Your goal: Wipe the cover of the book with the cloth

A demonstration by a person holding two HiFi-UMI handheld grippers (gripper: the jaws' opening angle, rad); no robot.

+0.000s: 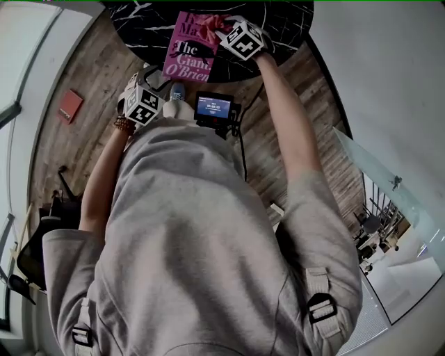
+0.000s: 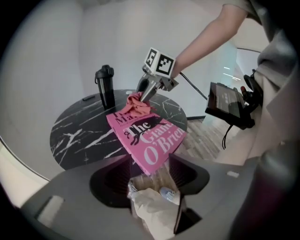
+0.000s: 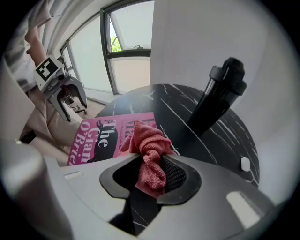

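Observation:
A pink paperback book (image 1: 191,49) lies flat on the round black marble table (image 1: 278,21), and its near corner reaches the table's near edge. My right gripper (image 1: 221,26) is shut on a bunched pink-red cloth (image 3: 150,159), which rests on the far end of the book's cover (image 3: 101,138). The cloth (image 2: 137,105) hangs from the right gripper (image 2: 143,96) onto the title. My left gripper (image 2: 149,171) stands open just off the book's near corner (image 2: 147,138) and holds nothing. From the right gripper view, the left gripper (image 3: 70,101) hangs beside the table edge.
A tall black bottle (image 3: 220,98) stands on the table beyond the book, and a small white object (image 3: 245,164) lies near the rim. A device with a lit screen (image 1: 214,108) hangs at the person's waist. A red item (image 1: 69,106) lies on the wooden floor at the left.

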